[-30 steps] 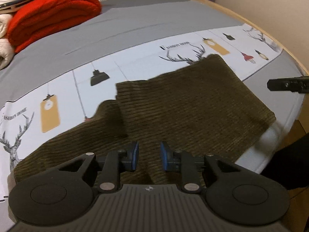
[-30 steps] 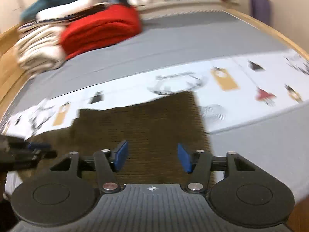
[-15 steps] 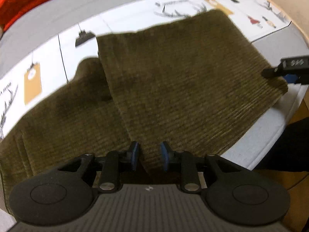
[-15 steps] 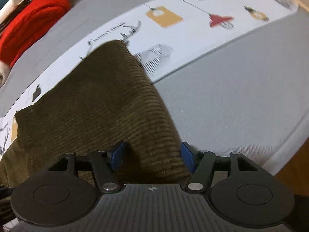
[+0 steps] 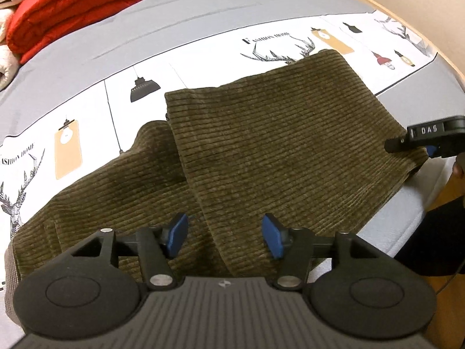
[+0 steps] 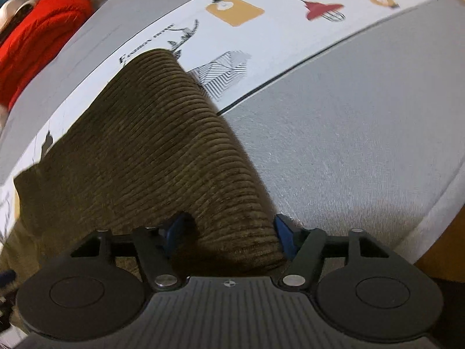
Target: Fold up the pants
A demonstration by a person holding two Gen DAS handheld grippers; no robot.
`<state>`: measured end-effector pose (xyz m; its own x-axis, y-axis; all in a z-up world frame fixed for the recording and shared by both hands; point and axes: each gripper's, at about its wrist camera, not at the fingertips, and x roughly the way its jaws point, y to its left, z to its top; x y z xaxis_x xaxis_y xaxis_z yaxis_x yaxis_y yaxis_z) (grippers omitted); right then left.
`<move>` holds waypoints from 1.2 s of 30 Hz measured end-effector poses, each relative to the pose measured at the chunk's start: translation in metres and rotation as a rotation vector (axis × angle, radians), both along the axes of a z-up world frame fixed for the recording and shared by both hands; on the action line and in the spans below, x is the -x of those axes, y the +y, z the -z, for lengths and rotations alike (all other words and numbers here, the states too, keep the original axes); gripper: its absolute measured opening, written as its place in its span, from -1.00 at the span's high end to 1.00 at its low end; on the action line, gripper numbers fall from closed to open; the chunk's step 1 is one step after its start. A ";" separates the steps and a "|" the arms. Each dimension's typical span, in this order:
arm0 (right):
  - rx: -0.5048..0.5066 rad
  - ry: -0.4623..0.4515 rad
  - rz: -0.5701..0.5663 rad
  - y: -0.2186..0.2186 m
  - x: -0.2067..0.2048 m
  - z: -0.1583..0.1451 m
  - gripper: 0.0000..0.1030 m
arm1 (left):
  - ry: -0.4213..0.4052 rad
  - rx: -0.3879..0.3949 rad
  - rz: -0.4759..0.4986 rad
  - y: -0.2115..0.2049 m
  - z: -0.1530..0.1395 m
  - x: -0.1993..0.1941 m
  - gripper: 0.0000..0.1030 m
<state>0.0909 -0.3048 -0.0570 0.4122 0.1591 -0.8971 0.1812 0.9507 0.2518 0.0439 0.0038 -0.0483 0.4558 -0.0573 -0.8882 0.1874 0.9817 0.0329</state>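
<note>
Olive corduroy pants lie on the bed, with one part folded over the other. My left gripper hovers over the near edge of the fold. Its jaws are opening, its blue pads stand apart, and the cloth lies below them without being pinched. My right gripper straddles the right-hand corner of the pants. It is open, with a bulge of fabric between its pads. In the left wrist view the right gripper shows at the pants' right edge.
The bed cover is grey with a white printed band. A folded red blanket and cream bedding lie at the far left. The mattress edge and wooden floor are close on the right.
The left gripper's jaws have spread from nearly shut to wide apart over the fold. The right gripper has dropped and rolled onto the pants' right corner, and its jaws stay wide.
</note>
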 end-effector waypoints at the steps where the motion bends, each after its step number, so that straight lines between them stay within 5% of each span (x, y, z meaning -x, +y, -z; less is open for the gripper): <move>1: 0.005 -0.004 -0.008 0.000 0.000 -0.001 -0.19 | -0.001 0.002 -0.003 0.001 -0.001 0.000 -0.23; 7: -0.012 -0.035 -0.028 -0.004 0.004 -0.008 0.32 | -0.010 0.006 -0.015 0.003 -0.004 -0.001 -0.28; 11: 0.047 -0.145 -0.120 0.011 0.016 -0.029 0.44 | -0.052 0.044 -0.037 0.007 -0.012 -0.002 -0.28; 18: 0.196 -0.503 -0.430 0.062 0.066 -0.077 0.47 | -0.217 0.345 -0.105 0.027 -0.050 -0.001 -0.57; 21: 0.240 -0.676 -0.623 0.092 0.094 -0.085 0.47 | -0.224 0.473 -0.097 0.031 -0.058 -0.005 -0.68; 25: 0.270 -0.782 -0.813 0.121 0.121 -0.078 0.48 | -0.188 0.595 -0.079 0.029 -0.061 -0.013 -0.76; 31: 0.319 -0.859 -0.990 0.146 0.143 -0.070 0.49 | -0.082 0.481 -0.086 0.011 -0.040 -0.026 -0.76; 33: 0.327 -0.877 -1.044 0.156 0.151 -0.072 0.49 | -0.066 0.427 -0.082 0.008 -0.034 -0.028 -0.55; 35: 0.335 -0.888 -1.092 0.163 0.157 -0.071 0.49 | -0.020 0.360 -0.077 0.007 -0.025 -0.031 0.10; 36: 0.334 -0.889 -1.106 0.166 0.160 -0.072 0.49 | -0.003 0.344 -0.083 0.008 -0.021 -0.033 0.16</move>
<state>-0.0689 -0.1390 0.0150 0.6476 0.5961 -0.4747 -0.7612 0.5341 -0.3678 0.0767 0.0119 -0.0271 0.4739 -0.3159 -0.8220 0.1067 0.9472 -0.3025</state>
